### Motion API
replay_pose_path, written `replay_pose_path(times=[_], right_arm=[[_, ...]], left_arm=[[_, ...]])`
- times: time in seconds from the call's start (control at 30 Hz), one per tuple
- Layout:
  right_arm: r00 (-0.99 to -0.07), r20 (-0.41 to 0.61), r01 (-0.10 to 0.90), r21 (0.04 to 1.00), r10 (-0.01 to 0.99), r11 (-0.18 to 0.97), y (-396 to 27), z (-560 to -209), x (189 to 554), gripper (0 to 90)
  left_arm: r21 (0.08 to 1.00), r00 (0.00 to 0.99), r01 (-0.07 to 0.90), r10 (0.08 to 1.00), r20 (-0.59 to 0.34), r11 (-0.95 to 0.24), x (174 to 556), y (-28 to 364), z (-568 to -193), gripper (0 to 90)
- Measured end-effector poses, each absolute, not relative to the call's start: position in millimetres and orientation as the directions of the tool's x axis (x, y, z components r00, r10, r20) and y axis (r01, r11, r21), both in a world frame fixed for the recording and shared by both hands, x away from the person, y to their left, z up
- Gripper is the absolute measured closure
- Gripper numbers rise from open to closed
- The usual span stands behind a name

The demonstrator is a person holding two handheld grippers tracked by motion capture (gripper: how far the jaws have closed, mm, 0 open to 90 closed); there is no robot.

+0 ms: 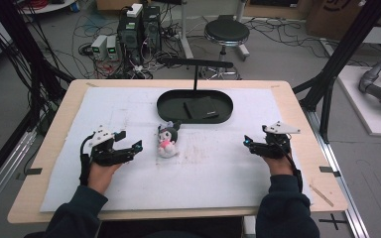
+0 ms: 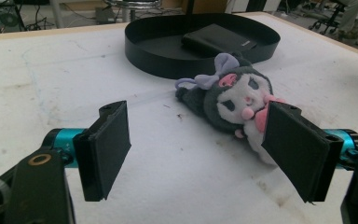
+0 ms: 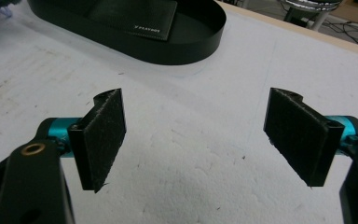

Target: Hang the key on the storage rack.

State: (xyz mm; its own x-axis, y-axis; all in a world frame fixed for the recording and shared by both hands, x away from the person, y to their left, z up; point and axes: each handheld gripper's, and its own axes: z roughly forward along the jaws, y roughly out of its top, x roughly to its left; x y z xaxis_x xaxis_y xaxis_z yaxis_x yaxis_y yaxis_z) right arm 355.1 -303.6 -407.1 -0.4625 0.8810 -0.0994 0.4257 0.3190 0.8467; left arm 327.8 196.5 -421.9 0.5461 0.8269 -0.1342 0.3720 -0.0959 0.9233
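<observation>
Two grippers rested on the white mat that covered the wooden table, one at each side, and I held both low over the surface. The left gripper sat at the left of the mat with its jaws spread wide and nothing between them. In the left gripper view the same gripper pointed toward the plush toy, whose body lay partly behind the right-hand pad; I could not tell whether that pad touched it. The right gripper sat well apart at the right of the mat, jaws also spread wide and empty. In the right gripper view that gripper framed bare mat.

The plush toy, dark grey with a white face, a pink patch and a lilac bow, lay on its side near the middle of the mat, just beside the left gripper. Behind it stood a black oval tray with a low wall. A black wallet lay flat inside the tray. The plush toy lay near the tray's front wall, outside it.
</observation>
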Motion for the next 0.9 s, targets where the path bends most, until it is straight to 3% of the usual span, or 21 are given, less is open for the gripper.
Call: replay_pose_path(times=[0.4, 0.5, 0.67, 0.9], right_arm=[[-0.501, -0.105, 0.43, 0.831, 0.859, 0.352, -293, -411, 355, 21.6], [-0.513, -0.121, 0.427, 0.823, 0.85, 0.375, -296, -412, 350, 21.7], [-0.504, -0.099, 0.418, 0.841, 0.858, 0.343, -302, -409, 352, 21.7], [-0.519, -0.113, 0.412, 0.835, 0.847, 0.364, -297, -409, 364, 21.7]], left_arm=[[0.878, 0.511, 0.471, 0.839, -0.187, -0.091, 356, 141, -420, 25.2], [0.856, 0.482, 0.515, 0.842, -0.241, -0.05, 364, 130, -422, 25.2], [0.83, 0.459, 0.552, 0.86, -0.221, -0.081, 373, 113, -429, 25.1], [0.788, 0.507, 0.591, 0.839, -0.197, -0.172, 373, 94, -438, 19.0]])
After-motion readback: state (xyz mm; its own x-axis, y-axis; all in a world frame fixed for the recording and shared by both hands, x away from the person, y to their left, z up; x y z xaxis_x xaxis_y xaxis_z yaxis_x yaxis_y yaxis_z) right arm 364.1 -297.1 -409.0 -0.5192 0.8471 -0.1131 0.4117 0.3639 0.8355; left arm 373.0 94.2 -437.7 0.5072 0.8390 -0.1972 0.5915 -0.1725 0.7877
